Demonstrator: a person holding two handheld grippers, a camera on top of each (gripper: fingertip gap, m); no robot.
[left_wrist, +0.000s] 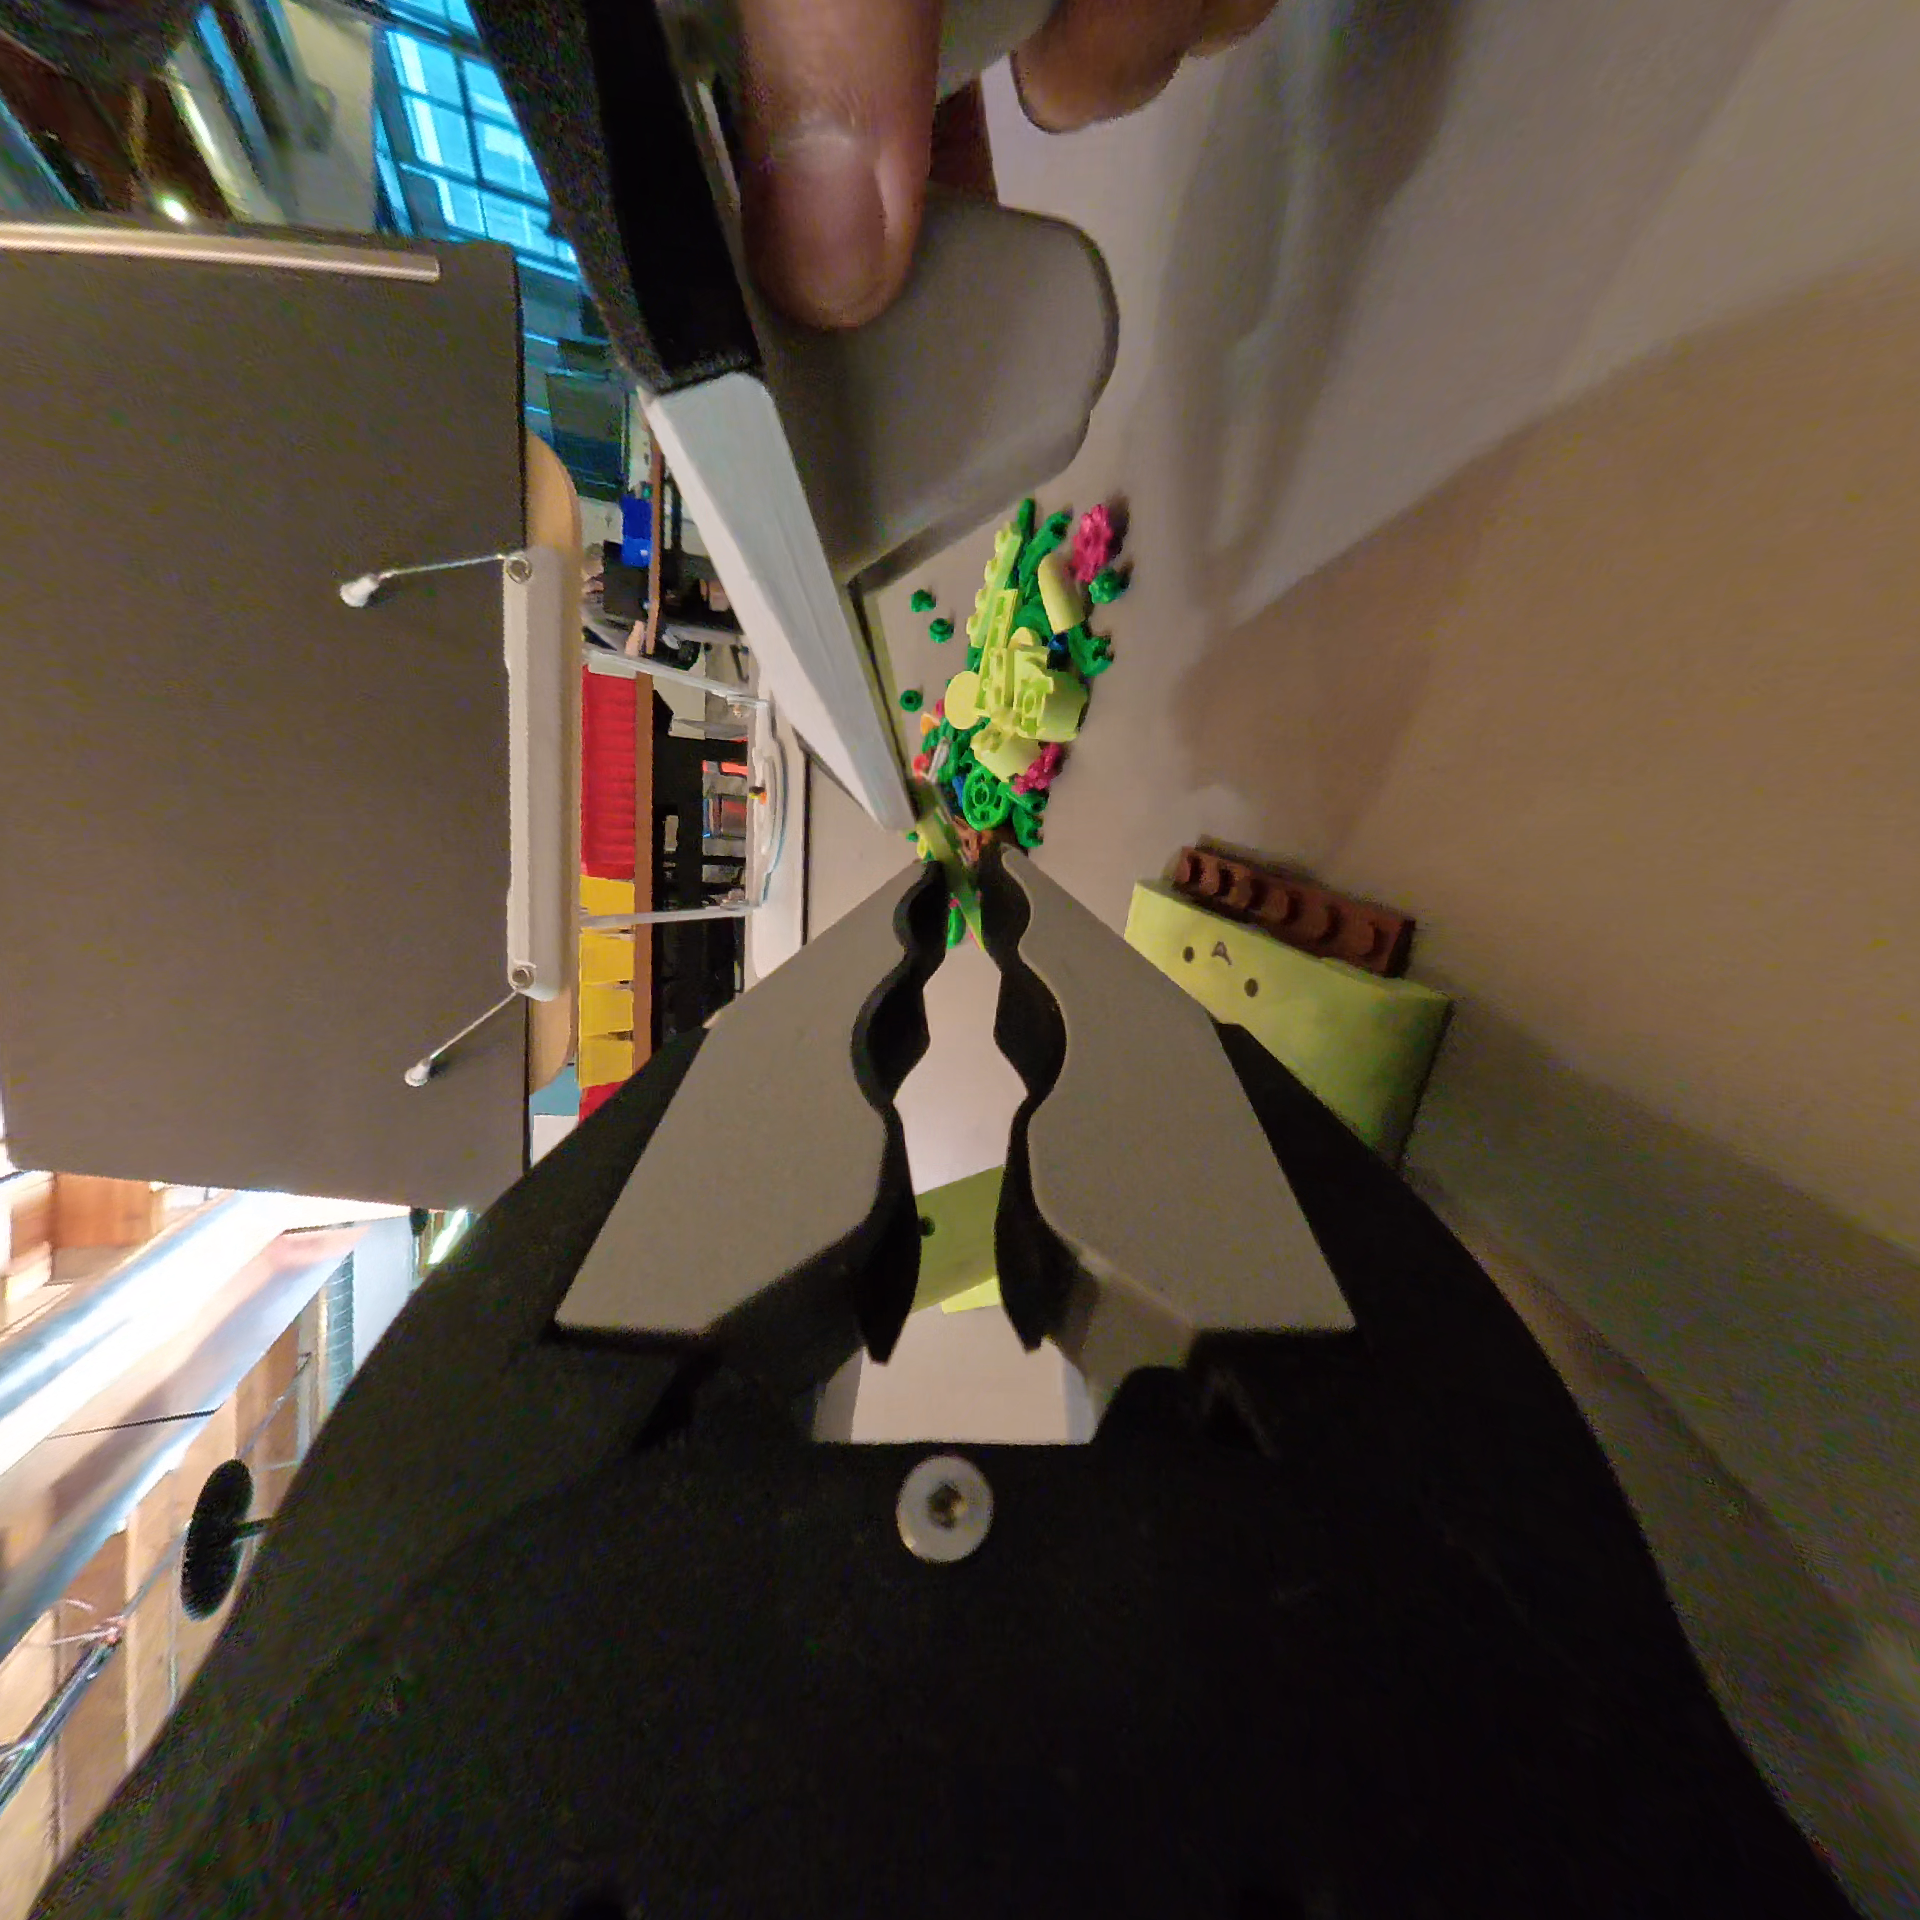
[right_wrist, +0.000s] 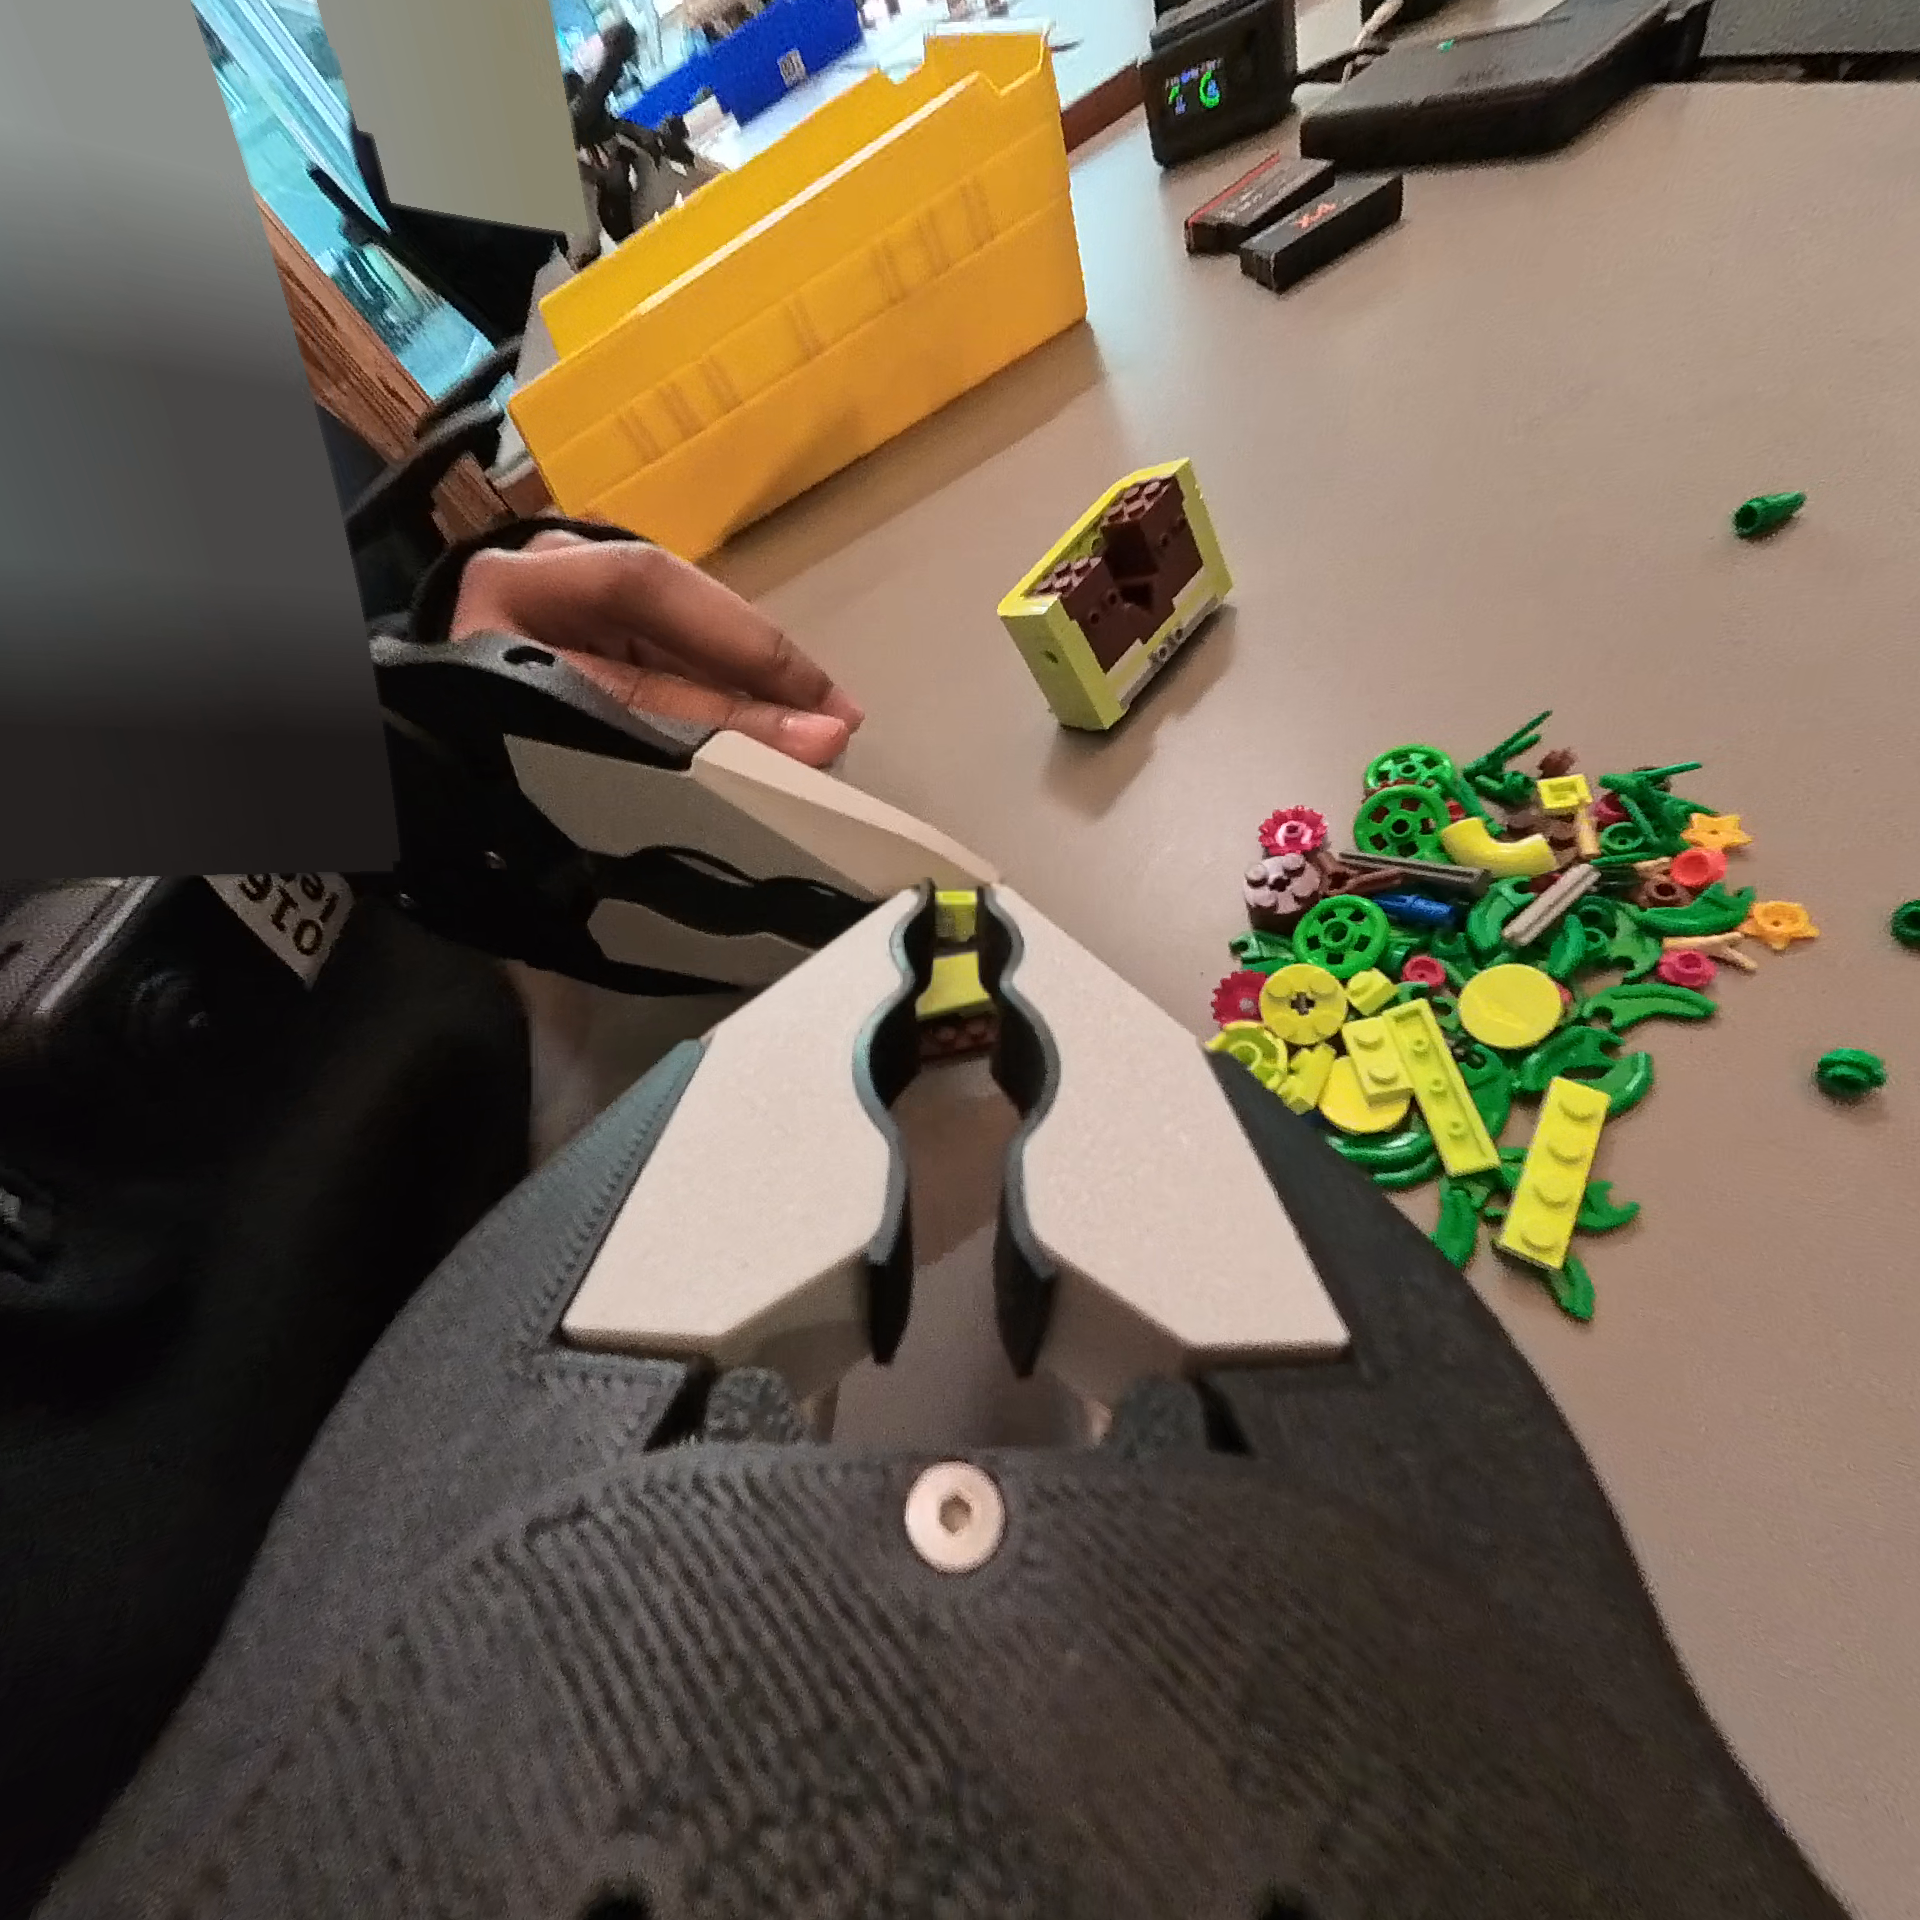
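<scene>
My right gripper (right_wrist: 951, 896) is shut on a small lime and brown brick piece (right_wrist: 951, 982) held above the table. My left gripper (left_wrist: 964, 868) meets it tip to tip, shut on a thin lime green part (left_wrist: 951, 883) of the same piece. In the right wrist view the left gripper (right_wrist: 831, 831) comes in from the left with a hand (right_wrist: 644, 634) on it. In the left wrist view the right gripper (left_wrist: 821, 634) comes in from above. A lime box with brown bricks in it (right_wrist: 1117, 592) lies on the table beyond; it also shows in the left wrist view (left_wrist: 1288, 987).
A pile of loose green, lime, pink and yellow bricks (right_wrist: 1507, 987) lies to the right, and shows in the left wrist view (left_wrist: 1018, 675). A yellow bin (right_wrist: 810, 312) stands at the back. Black boxes (right_wrist: 1288, 218) and a small device with a screen (right_wrist: 1210, 94) sit far back. Stray green bits (right_wrist: 1766, 512) lie right. Both grippers' tips are close together, under 4 cm apart.
</scene>
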